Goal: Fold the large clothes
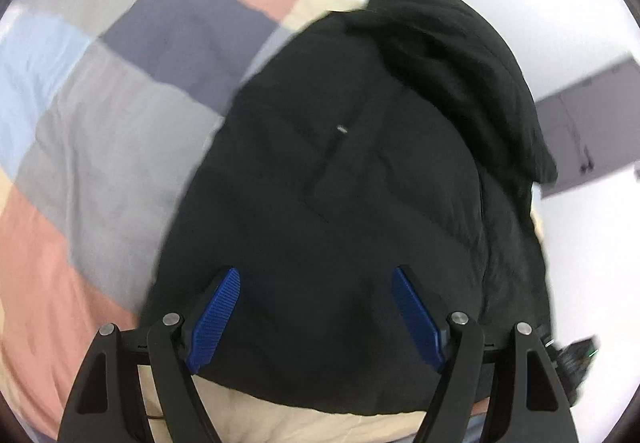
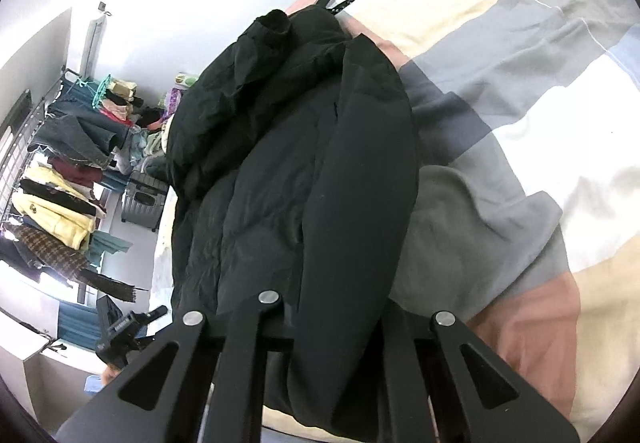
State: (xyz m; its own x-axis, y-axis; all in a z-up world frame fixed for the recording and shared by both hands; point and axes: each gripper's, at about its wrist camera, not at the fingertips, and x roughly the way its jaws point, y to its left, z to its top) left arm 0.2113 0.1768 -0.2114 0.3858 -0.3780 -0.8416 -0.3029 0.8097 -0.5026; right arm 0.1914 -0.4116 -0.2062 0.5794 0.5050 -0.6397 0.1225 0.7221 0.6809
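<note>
L gripper (image 1: 316, 307): jaws wide apart, blue pads (image 1: 216, 319) clear of cloth, poised over near hem of black jacket (image 1: 340, 183). R gripper (image 2: 320, 323): fingers buried under a jacket fold, apparently clamped on it. Jacket lies lengthwise on patchwork bedspread (image 2: 520, 123), sleeve heaped at far end. Clothes rack (image 2: 60, 183) beyond bed, w/ suitcase (image 2: 144, 199).

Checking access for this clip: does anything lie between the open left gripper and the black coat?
Nothing visible does. The left gripper stands open directly over the black coat, which lies on the patchwork bedcover.
</note>
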